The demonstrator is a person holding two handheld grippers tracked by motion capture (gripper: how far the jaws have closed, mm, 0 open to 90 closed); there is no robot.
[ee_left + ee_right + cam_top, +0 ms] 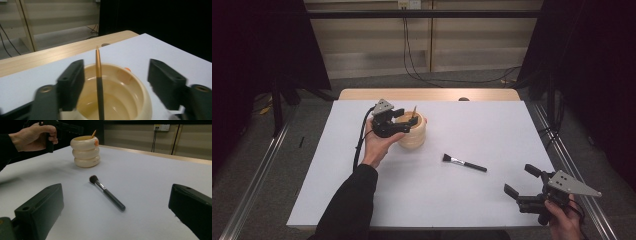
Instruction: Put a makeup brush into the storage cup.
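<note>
The cream ribbed holder [412,133] stands upper left of centre, rigid and steady. Over it the left gripper [398,121] has its jaws apart, the slim gold-tipped brush [99,82] leaning free between them. That brush looks light, stiff and slippery: grip mid-handle. Lower right, the right gripper [521,181] gapes empty.

A cream, ring-stacked ceramic holder [413,131] stood on the white-covered table [462,200], toward its far left. A slim pencil-like stick with a gold upper half and black lower half [99,82] stood upright inside the holder. The left gripper [399,120] hung just above the holder's near-left rim, its jaws to either side of the stick and apart from it. A black-handled makeup brush [464,163] lay flat to the right of and nearer than the holder, well apart from it. The right gripper [521,181] sat at the near right corner, the brush lying ahead of its jaws.
</note>
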